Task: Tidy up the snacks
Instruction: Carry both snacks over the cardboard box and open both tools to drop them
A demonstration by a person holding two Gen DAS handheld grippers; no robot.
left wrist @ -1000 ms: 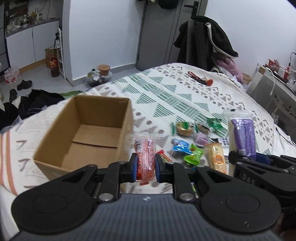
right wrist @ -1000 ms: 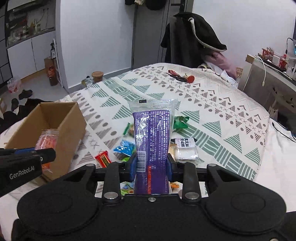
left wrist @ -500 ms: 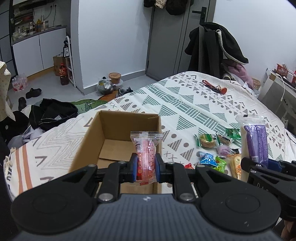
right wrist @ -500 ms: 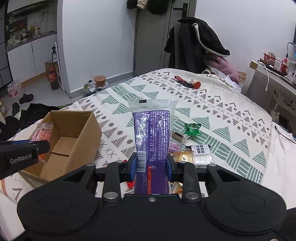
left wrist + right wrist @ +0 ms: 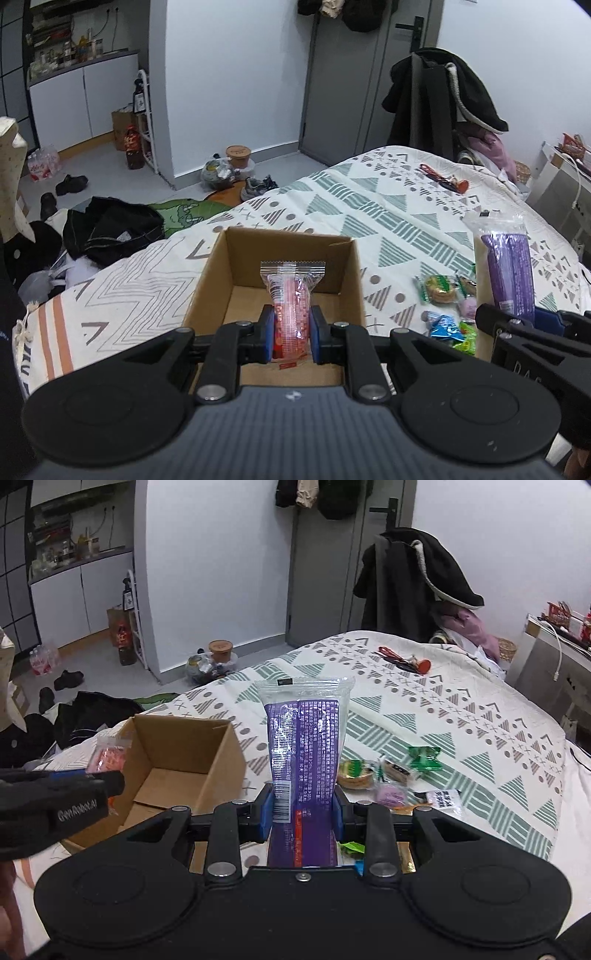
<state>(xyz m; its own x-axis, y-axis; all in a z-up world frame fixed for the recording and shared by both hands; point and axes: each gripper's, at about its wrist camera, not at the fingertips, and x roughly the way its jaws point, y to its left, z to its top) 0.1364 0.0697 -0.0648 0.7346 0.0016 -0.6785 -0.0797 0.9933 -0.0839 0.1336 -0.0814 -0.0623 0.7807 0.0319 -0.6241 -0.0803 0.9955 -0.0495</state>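
Observation:
My left gripper is shut on a red-pink snack packet, held upright above the open cardboard box on the bed. In the right wrist view the same packet and the left gripper hang over the box's left side. My right gripper is shut on a tall purple snack pack, held upright to the right of the box; that pack also shows at the right of the left wrist view. The box floor looks bare.
Several loose snacks lie on the patterned bedspread right of the box. Scissors rest farther back on the bed. Dark clothes and shoes cover the floor at left. Coats hang behind the bed.
My left gripper has carried the red-pink packet leftward from beside the box's right wall to over its opening. The right gripper has risen and drawn back with the purple pack.

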